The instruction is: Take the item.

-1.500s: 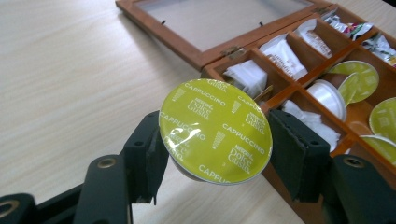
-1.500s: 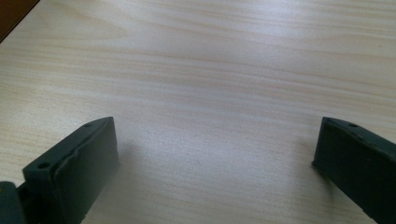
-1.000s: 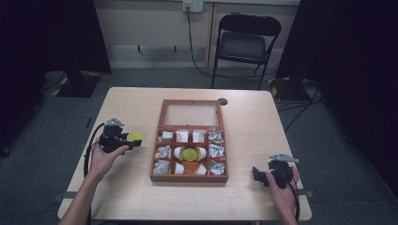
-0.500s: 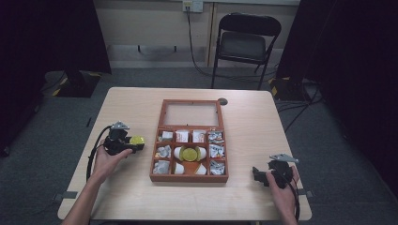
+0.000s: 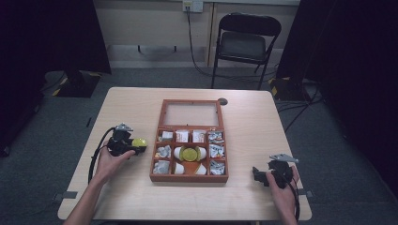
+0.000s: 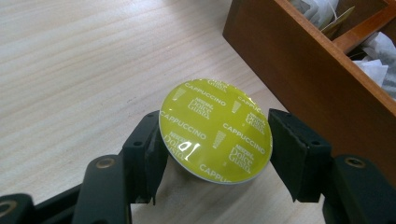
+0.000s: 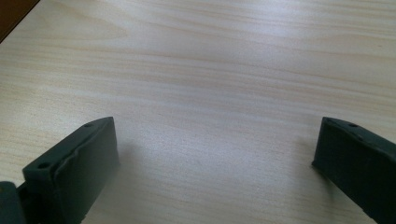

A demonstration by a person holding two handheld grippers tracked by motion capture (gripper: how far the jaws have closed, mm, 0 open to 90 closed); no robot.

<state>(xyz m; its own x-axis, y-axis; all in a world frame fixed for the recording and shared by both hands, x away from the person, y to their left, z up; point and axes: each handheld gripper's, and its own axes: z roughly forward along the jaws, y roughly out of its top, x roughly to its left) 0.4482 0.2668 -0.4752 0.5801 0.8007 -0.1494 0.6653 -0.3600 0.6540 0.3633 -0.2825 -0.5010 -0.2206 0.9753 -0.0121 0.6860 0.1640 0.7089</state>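
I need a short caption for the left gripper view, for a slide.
Left tongs grip a yellow-green cappuccino capsule just beside the wooden compartment box.

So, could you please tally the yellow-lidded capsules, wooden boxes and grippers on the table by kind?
Yellow-lidded capsules: 2
Wooden box: 1
Grippers, left and right: 2
Total: 5

Both matte black, boxy left gripper and right gripper end in two thick, flat-faced jaws with brass-coloured screws behind the pads, a grey three-cornered plate on top and a black cable looping back past bare, sleeveless forearms.
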